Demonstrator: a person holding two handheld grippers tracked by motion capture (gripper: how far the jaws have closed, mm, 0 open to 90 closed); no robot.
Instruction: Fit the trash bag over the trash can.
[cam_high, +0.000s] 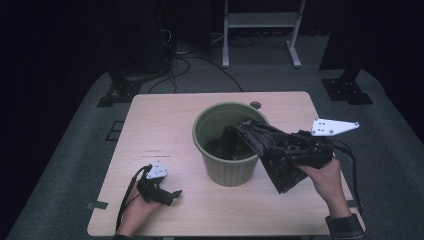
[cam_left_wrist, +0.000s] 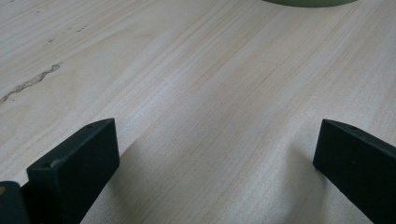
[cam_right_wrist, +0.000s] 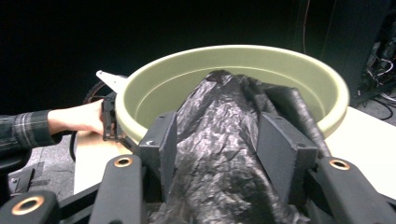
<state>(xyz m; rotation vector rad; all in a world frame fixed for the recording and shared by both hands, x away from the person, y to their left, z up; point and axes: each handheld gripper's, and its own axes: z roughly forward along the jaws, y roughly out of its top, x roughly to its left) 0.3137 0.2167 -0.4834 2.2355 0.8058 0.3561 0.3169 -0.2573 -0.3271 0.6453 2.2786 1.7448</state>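
One crinkly black plastic bag (cam_right_wrist: 219, 154), shiny and bunched up, sits squeezed between my right gripper (cam_right_wrist: 217, 140) jaws, its top end draped over the rim into the pale green bucket (cam_high: 227, 172). Bucket's mid-table (cam_high: 160, 120). My left gripper (cam_left_wrist: 215, 154) just rests on the wood near me, jaws spread, gripping nothing.

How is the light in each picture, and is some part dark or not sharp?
High view: table lit, surroundings nearly black, slightly soft. Left gripper view: bright even wood, near jaws blurred, soft shadows beside them. Right gripper view: black bag glossy with highlights, background behind the green bin dark.
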